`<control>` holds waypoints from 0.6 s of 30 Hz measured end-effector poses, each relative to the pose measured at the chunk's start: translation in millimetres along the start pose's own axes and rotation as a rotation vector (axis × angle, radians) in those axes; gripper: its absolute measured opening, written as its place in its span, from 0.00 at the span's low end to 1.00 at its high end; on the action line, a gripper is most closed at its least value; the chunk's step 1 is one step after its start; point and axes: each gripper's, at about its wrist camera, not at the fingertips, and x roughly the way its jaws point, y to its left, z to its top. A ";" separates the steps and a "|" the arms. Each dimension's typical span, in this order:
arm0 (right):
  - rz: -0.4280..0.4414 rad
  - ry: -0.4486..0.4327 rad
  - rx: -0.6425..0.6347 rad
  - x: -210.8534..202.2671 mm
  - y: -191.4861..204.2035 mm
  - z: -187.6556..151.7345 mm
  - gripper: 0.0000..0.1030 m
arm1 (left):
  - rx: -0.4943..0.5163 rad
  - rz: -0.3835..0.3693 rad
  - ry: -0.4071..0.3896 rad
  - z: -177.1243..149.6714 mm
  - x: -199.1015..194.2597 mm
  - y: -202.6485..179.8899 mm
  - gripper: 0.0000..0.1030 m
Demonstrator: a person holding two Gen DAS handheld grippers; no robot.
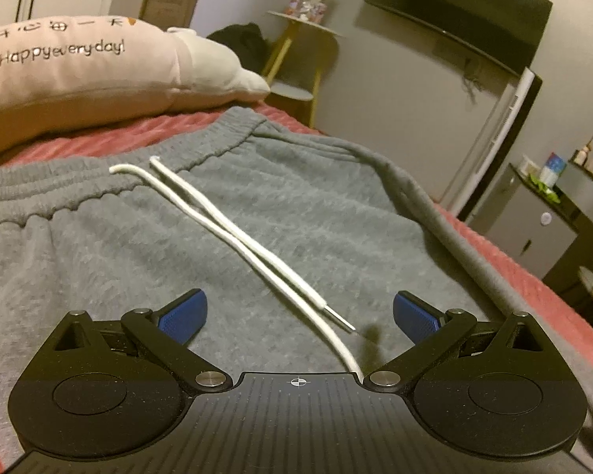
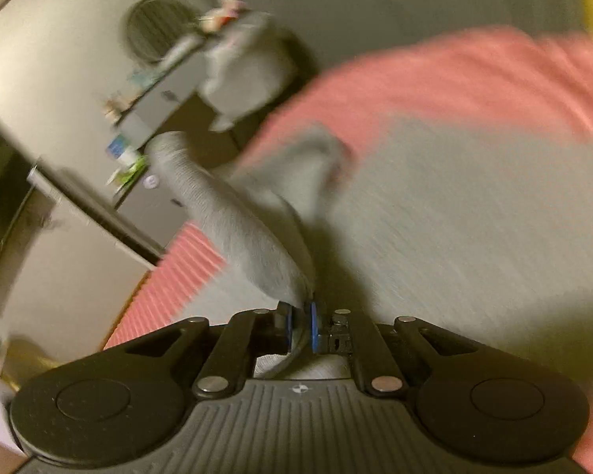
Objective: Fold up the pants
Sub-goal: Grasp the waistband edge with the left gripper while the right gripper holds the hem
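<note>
The grey fleece sweatpants [image 1: 225, 237] lie flat on the pink ribbed bedspread [image 1: 553, 300], waistband toward a pale pink pillow [image 1: 71, 75] stitched "Happy everyday!" under a row of Chinese characters, with the white drawstring cord [image 1: 233, 233] trailing down the front. The left gripper [image 1: 300, 318] hovers over the fabric, blue pads wide apart and holding nothing. The right gripper [image 2: 301, 330] is nearly closed, pinching a raised fold of the pants' grey cloth; that view is motion-blurred.
</note>
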 end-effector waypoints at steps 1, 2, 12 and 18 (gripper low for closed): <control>-0.025 0.003 0.018 -0.3 -6.4 -2.0 0.25 | -0.001 -0.007 0.003 0.2 -1.5 0.2 1.00; -0.019 0.010 0.032 -1.1 -11.3 -2.5 0.27 | -0.001 -0.014 0.002 0.3 -3.0 -0.3 1.00; 0.018 -0.030 0.164 1.3 -24.5 7.3 0.48 | 0.015 -0.087 0.020 -3.5 -2.1 -8.3 1.00; 0.101 -0.074 0.091 5.5 -25.0 -0.3 0.05 | 0.036 -0.160 0.025 -5.1 -0.8 -14.0 1.00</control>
